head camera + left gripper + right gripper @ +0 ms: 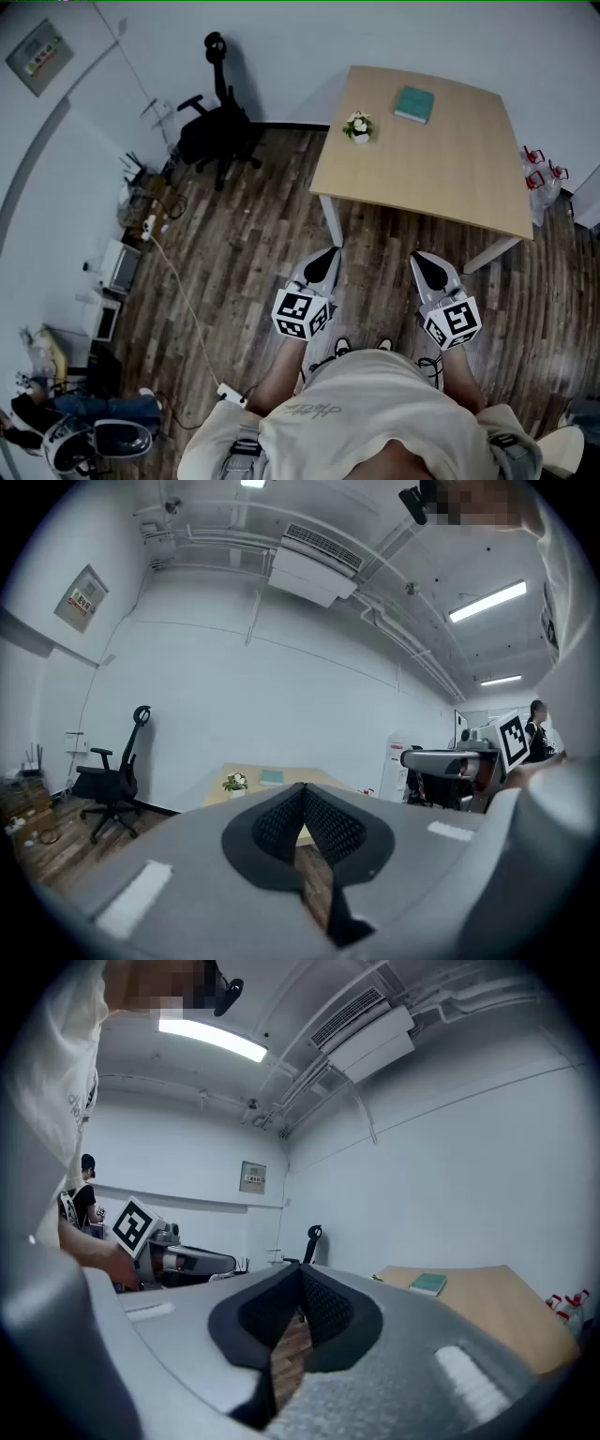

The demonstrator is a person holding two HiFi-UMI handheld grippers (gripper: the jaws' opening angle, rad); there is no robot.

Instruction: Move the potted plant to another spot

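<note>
On the table's left side, close to its left edge, the potted plant is found upright: a small white pot under a tuft of pale flowers and green leaves. It is judged to be light, with a stiff and probably smooth pot that could slip between pads, and with soft foliage that would be crushed by any squeeze. Hold is best taken on the pot's wall, below the leaves, and the pot kept upright while carried. A teal book is seen farther off and to the right, apart from the plant. Much of the table is left bare as a new spot. Nearer, over the wooden floor, the left gripper and the right gripper are held well short of the table, each with its jaws closed together on nothing.
</note>
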